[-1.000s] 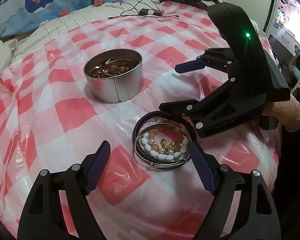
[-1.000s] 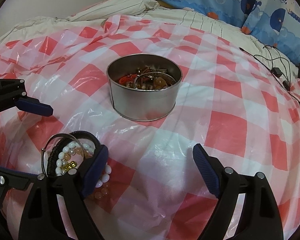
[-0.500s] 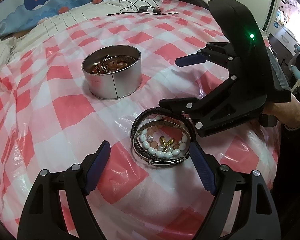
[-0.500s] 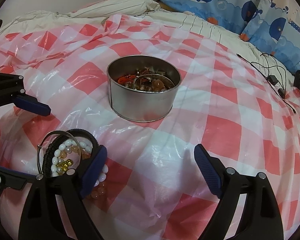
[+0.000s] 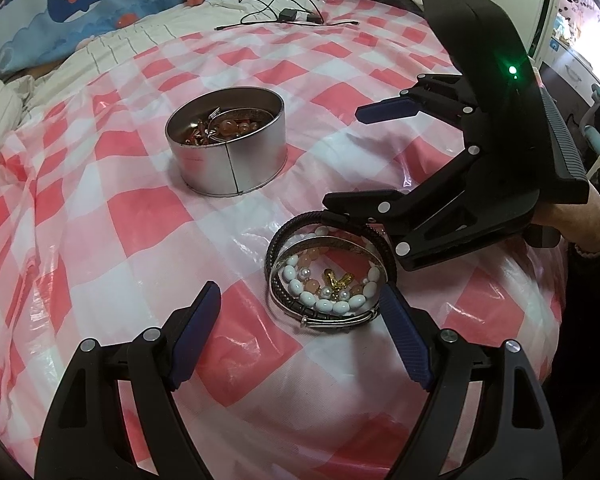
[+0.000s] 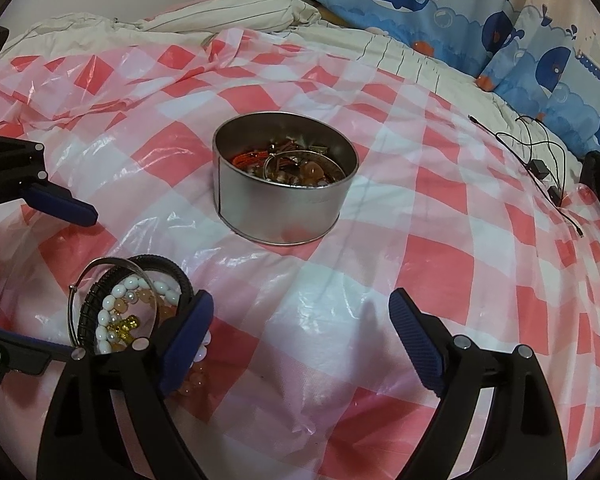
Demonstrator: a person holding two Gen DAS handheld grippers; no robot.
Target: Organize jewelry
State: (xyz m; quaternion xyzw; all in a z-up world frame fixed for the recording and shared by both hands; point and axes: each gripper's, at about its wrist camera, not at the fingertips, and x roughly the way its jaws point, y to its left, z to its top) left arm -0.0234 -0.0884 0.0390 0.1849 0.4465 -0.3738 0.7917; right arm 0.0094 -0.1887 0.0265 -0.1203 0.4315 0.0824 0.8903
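A pile of bracelets (image 5: 327, 280) lies on the red-checked plastic sheet: black bands, a silver bangle, white and pink beads, a gold charm. It also shows in the right wrist view (image 6: 130, 312). A round metal tin (image 5: 227, 151) holding jewelry stands behind it, also seen in the right wrist view (image 6: 285, 190). My left gripper (image 5: 300, 332) is open and empty, its right finger beside the pile. My right gripper (image 6: 300, 344) is open and empty, its left finger (image 6: 184, 344) over the pile's edge.
The checked sheet (image 5: 100, 216) covers a bed. Whale-print pillows (image 6: 440, 4) and a striped blanket (image 6: 228, 8) lie at the back. A black cable with a small adapter (image 5: 288, 14) lies beyond the tin. The bed's edge drops off at the right.
Both grippers stay open and nearly in place. The left view has shifted slightly, so the tin and bracelets sit a little lower and closer. Nothing was picked up.
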